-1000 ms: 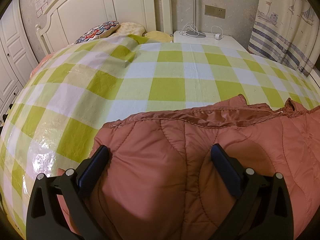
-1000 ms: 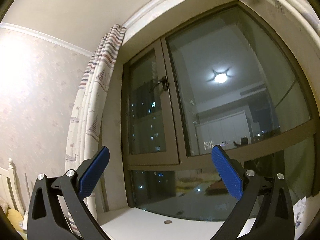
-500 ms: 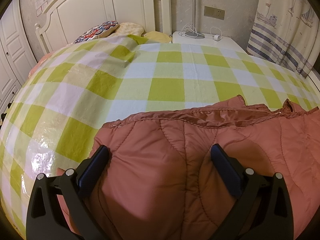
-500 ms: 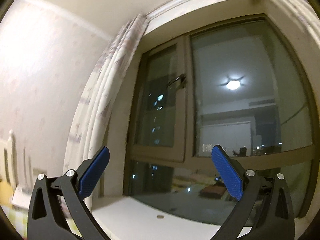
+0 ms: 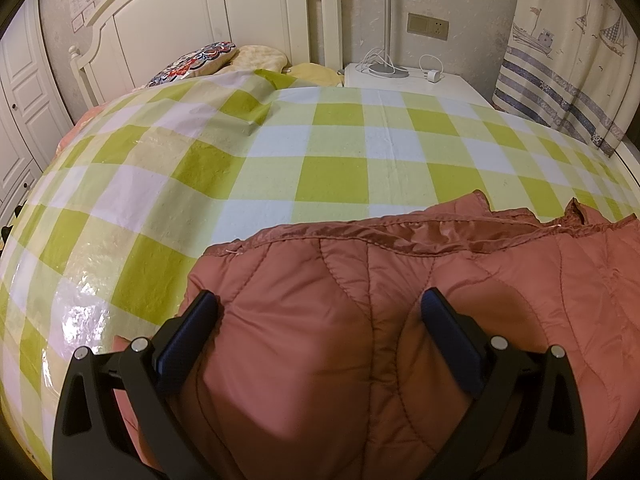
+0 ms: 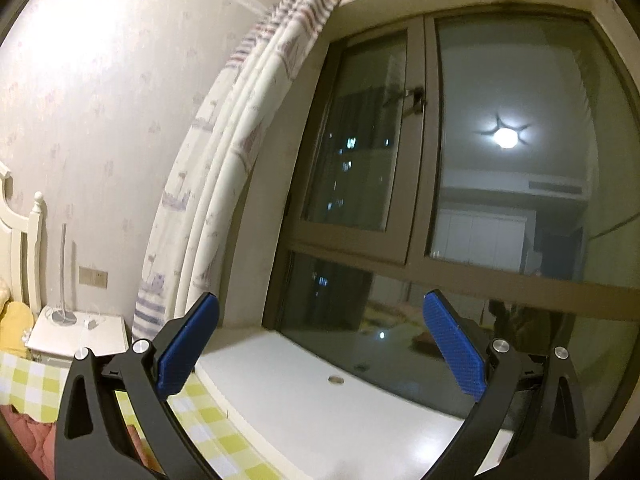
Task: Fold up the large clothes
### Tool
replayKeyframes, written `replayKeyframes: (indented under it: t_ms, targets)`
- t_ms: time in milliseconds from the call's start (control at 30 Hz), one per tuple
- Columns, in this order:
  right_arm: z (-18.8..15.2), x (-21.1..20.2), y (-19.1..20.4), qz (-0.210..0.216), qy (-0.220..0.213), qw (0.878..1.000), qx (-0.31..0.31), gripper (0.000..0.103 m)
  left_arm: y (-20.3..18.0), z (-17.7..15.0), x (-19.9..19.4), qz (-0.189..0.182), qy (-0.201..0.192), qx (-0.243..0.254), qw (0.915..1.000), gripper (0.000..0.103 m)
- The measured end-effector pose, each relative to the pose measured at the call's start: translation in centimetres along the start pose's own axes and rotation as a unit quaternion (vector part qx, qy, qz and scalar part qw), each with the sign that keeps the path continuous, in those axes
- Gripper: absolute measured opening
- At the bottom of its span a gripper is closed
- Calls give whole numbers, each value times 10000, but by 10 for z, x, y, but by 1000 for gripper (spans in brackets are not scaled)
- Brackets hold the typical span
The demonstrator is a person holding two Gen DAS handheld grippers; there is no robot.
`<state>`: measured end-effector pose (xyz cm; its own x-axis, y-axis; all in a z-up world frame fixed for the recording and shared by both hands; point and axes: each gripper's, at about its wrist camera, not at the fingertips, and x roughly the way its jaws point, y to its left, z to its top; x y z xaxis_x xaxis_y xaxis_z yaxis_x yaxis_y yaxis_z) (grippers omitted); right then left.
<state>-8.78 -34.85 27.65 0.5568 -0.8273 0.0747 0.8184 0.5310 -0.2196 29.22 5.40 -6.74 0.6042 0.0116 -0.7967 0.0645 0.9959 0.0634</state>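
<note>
On the near right part of the bed (image 5: pixel 332 168), over its green checked cover, lies the rust-red quilted jacket (image 5: pixel 500 280). Left tongs (image 5: pixel 318 312) rest spread apart on it, clasping nothing. Right tongs (image 6: pixel 320 316), also apart and empty, face the window (image 6: pixel 460 184).

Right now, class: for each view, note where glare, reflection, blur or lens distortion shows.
Left wrist view: glare patches shine on the checked cover; fisheye bulges the bed, and the quilted jacket is sharp. Right wrist view: the window reflects a ceiling lamp and the room; the curtain is slightly blurred and bowed by the lens.
</note>
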Motion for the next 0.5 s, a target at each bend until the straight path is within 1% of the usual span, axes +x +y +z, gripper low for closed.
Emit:
replayKeyframes:
  t_ms: [133, 233, 400, 500]
  targets:
    - [-41, 24, -1, 2, 501, 9986, 170, 98, 0, 0, 0, -4, 3, 1, 10000, 101]
    - [-70, 34, -1, -63, 729, 9970, 253, 98, 0, 0, 0, 5, 13, 8, 10000, 101]
    - [-120, 49, -26, -268, 1016, 9915, 769, 98, -1, 1, 0, 28, 29, 25, 10000, 101]
    - [-145, 69, -46, -399, 1334, 9851, 1007, 98, -2, 1, 1, 48, 44, 37, 10000, 101]
